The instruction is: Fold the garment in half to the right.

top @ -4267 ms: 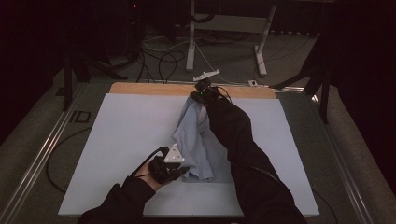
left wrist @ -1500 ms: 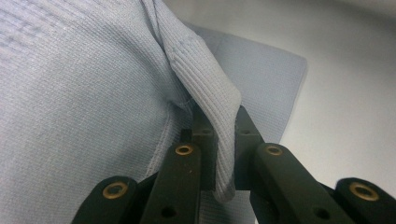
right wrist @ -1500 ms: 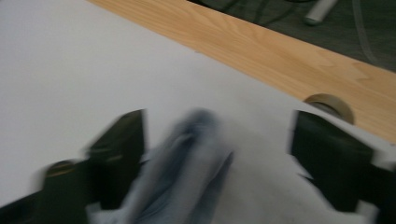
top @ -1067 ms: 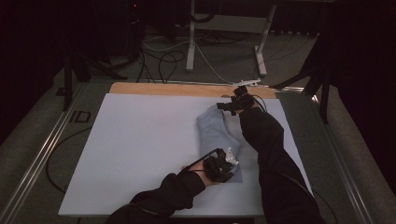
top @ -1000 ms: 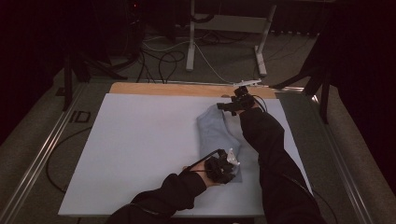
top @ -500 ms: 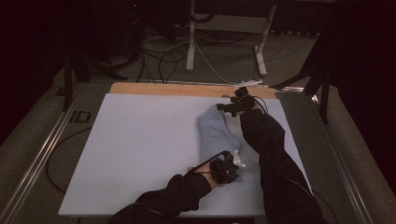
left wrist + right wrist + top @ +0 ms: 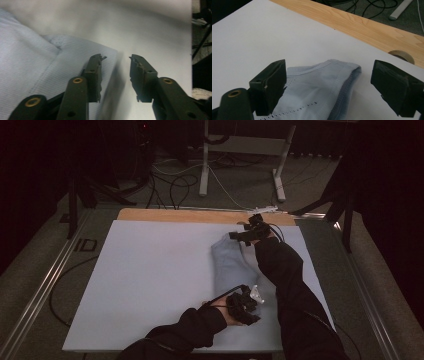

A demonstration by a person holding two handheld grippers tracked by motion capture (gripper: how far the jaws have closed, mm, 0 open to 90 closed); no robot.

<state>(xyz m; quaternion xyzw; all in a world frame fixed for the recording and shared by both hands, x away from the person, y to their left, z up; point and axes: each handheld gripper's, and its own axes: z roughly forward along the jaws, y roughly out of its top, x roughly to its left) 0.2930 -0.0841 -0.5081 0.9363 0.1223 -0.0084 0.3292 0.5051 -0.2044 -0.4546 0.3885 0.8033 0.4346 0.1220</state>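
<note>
The folded cloth [image 7: 235,265] lies right of centre on the tabletop [image 7: 150,280]. The left claw [image 7: 117,62] has just been opening off its near hem, empty; the right claw [image 7: 328,75] gapes wide over the far edge. Withdraw both without dragging the fold.

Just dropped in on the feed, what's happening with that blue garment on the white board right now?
A person is folding a pale blue garment on the white board with two handheld grippers. The left gripper has just been opening over the near hem, nothing pinched between its jaws. The right gripper stands open around the far folded edge, pads off the cloth.
</note>
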